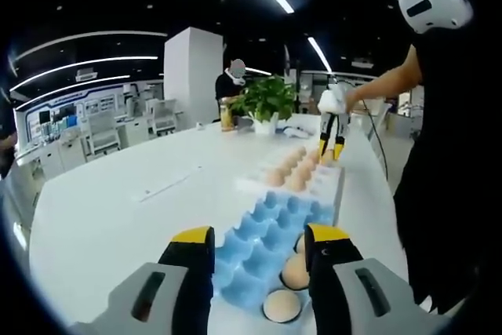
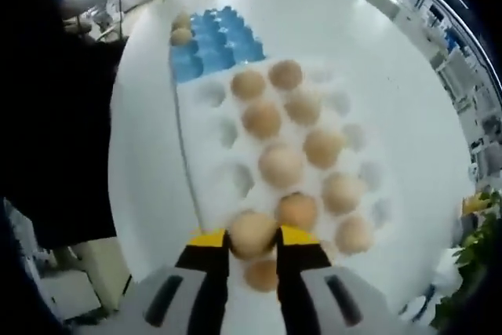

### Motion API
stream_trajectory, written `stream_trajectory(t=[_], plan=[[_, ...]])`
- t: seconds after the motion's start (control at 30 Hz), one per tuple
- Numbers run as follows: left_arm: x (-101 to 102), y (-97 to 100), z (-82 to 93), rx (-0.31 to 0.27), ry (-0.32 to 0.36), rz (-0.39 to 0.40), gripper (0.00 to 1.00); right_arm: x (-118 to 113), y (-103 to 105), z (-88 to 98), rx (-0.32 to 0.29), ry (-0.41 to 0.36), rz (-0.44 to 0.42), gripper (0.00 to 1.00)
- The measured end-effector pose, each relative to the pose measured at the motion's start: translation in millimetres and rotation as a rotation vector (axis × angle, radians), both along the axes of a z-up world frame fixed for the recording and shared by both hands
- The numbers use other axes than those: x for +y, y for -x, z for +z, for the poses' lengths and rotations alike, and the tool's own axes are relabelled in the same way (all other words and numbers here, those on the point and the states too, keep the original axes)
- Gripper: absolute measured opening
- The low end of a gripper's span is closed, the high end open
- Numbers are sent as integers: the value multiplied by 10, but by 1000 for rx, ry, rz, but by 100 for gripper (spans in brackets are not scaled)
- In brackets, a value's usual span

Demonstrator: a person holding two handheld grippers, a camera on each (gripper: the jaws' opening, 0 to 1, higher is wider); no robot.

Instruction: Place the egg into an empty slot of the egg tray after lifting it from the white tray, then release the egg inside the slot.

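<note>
Both grippers, left (image 1: 255, 260) and right (image 2: 252, 247), had grey bodies with dark slots and black jaws capped in yellow; the person (image 1: 443, 154) wore black clothing and a white headset (image 1: 434, 1)

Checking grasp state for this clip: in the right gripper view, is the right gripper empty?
No. The right gripper has an egg clamped between its yellow-tipped jaws, above the white tray.

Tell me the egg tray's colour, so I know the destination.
Blue; the egg tray shows best in the left gripper view.
</note>
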State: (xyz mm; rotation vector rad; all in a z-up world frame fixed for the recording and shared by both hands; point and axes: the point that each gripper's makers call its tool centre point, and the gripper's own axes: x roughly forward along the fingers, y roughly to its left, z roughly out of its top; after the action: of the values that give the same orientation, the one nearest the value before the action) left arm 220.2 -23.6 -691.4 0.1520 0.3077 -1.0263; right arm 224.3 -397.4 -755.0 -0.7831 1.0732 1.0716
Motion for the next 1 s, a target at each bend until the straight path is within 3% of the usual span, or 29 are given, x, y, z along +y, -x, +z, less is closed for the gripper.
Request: stream_trajectory(t=[0.07,0.2,0.23,0.3,0.33,0.4,0.5,0.53,0.6,0.63,0.67,0.73,0.8,1.0], plan=[[3,-1,-4,0,-3,-1,46,2,-13,-13,-15,7,16,22],[6,-14,-6,1,4,1,46,-11,15,-107,-4,22,17,22],[3,-12,-6,1,5,0,46,-32,56,-139,26,39,14,22],[-5,1,-2,0,5,-3,46,-54,42,-181,0,53,41,22],[-5,8,-4,4,5,-4,46,-85,60,-194,19,67,30,22],[-1,17,-12,7,0,-5,45,-68,48,-208,24,39,18,22],[8,19,-9,9,-1,-4,45,-32,71,-239,11,32,62,23],[8,16,-5,6,-2,-4,45,-68,101,-273,25,61,80,23],[7,14,-3,7,-5,-5,45,-72,128,-387,-39,113,244,23],[6,12,-1,6,-5,-6,45,-84,135,-415,-50,133,276,24],[4,11,4,6,-3,-6,45,-25,136,-457,-89,136,386,24],[-6,15,15,1,-7,-11,45,-56,127,-401,-45,155,263,24],[-9,10,20,0,-8,-14,45,-54,128,-403,-58,131,326,24],[-20,-3,39,-8,-3,-12,45,-42,120,-457,5,118,313,25]])
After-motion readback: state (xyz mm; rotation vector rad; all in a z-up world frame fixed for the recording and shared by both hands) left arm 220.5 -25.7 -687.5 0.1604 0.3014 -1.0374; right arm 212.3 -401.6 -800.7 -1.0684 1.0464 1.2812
